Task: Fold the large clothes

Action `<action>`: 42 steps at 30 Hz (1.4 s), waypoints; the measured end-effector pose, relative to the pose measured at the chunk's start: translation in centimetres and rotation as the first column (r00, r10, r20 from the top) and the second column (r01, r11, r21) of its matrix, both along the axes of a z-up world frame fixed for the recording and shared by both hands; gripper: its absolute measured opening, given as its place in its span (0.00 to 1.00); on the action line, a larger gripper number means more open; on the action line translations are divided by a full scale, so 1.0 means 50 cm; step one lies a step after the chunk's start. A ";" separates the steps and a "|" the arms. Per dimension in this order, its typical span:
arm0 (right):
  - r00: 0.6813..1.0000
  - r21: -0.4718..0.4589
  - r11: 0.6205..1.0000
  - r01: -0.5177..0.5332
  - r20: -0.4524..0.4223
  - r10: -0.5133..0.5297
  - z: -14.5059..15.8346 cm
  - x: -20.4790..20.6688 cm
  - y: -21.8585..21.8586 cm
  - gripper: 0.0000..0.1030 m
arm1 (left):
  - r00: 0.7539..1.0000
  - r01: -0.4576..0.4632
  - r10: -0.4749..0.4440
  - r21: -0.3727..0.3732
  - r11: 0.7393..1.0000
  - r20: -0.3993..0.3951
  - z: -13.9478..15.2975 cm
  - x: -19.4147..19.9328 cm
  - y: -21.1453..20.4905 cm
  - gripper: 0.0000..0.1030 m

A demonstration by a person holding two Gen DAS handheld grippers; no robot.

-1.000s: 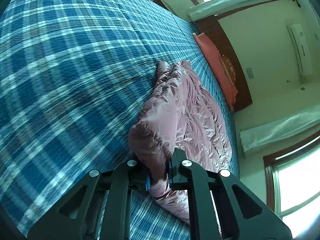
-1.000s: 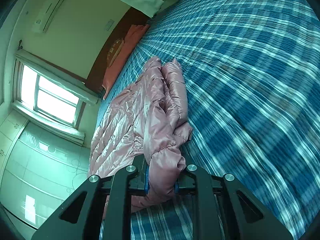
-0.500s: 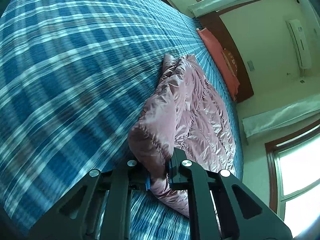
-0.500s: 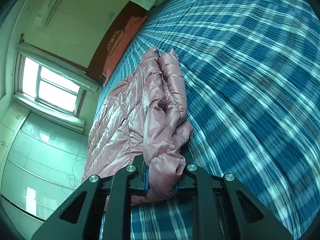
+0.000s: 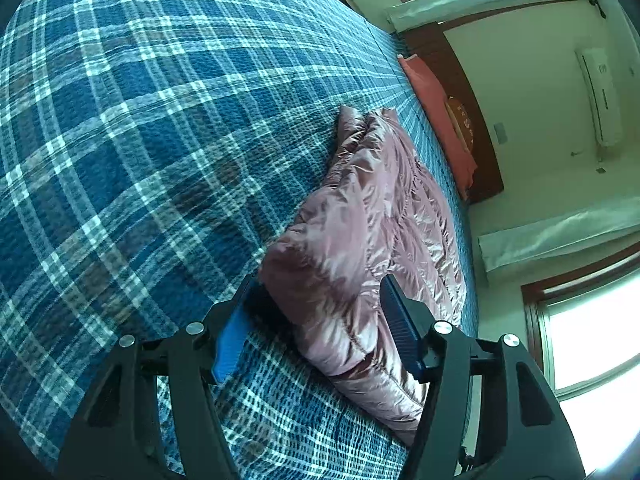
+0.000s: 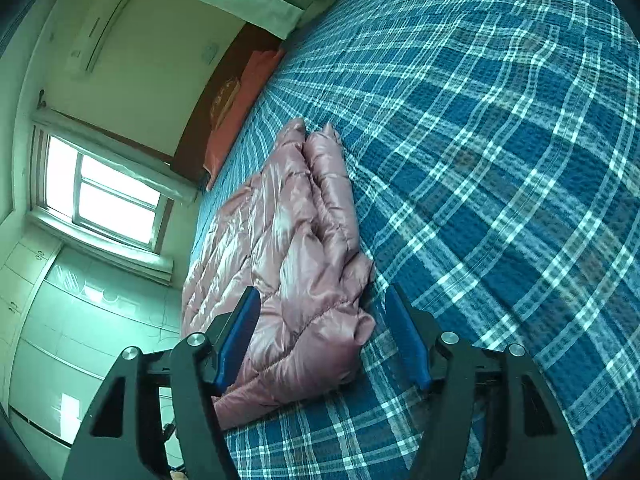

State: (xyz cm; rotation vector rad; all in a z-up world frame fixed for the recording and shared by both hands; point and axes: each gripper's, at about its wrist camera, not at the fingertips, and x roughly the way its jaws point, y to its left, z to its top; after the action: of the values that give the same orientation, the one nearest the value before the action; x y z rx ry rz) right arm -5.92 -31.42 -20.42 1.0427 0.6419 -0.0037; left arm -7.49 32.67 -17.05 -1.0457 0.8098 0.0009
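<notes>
Left gripper (image 5: 316, 320): low centre of the left wrist view, pointing down at a slant over the bed; its jaws have just been opening and now stand apart, released, with a folded corner of the jacket between them but not pinched
Left gripper pads (image 5: 230, 340): blue, the left one clear of the fabric, the right one just beside it
Right gripper (image 6: 322, 332): low centre of the right wrist view, tilted down the same way; its jaws have just been opening too, released, the jacket's near cuff lying loose between them
Writing: none readable; the wall air conditioner (image 5: 600, 96) at the upper right of the left view carries a small mark too blurred to read
Jacket (image 5: 360, 240): pink, shiny, quilted puffer, folded lengthwise into a long bundle; it lies on the bed, running from the grippers up toward the middle of each frame
Jacket surface: puffy stitched channels, creased, sleeve laid along the top
Bed cover (image 6: 500, 160): blue plaid with white lines, under the jacket
Pillow (image 6: 240, 108): orange-red, at the headboard, well apart from the jacket
</notes>
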 end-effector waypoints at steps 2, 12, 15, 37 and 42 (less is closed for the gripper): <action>1.000 0.007 1.000 0.007 0.000 -0.007 -0.005 0.002 -0.011 0.63 | 1.000 -0.024 0.024 -0.005 1.000 0.000 -0.002 -0.004 0.009 0.60; 1.000 0.038 0.999 -0.010 -0.025 0.010 -0.045 0.004 -0.032 0.30 | 0.997 -0.067 0.069 0.047 0.997 -0.035 -0.014 0.008 0.033 0.25; 1.000 0.037 0.999 -0.010 -0.021 0.011 -0.048 0.001 -0.033 0.29 | 0.997 -0.062 0.064 0.048 0.997 -0.034 -0.014 0.008 0.032 0.22; 0.995 -0.036 0.999 0.017 -0.099 -0.021 -0.019 -0.065 -0.111 0.41 | 0.990 -0.033 0.081 0.378 0.925 -0.111 0.075 0.005 0.054 0.49; 0.979 -0.231 0.972 0.029 -0.189 -0.074 0.030 -0.061 -0.112 0.41 | 0.987 0.004 0.094 0.612 0.791 -0.128 0.129 0.003 0.040 0.49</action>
State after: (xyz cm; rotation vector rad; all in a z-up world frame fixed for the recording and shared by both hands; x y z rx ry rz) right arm -8.98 -37.03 -18.94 0.8421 0.7736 -0.2240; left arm -7.32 34.65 -10.58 -0.4439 0.8420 0.3709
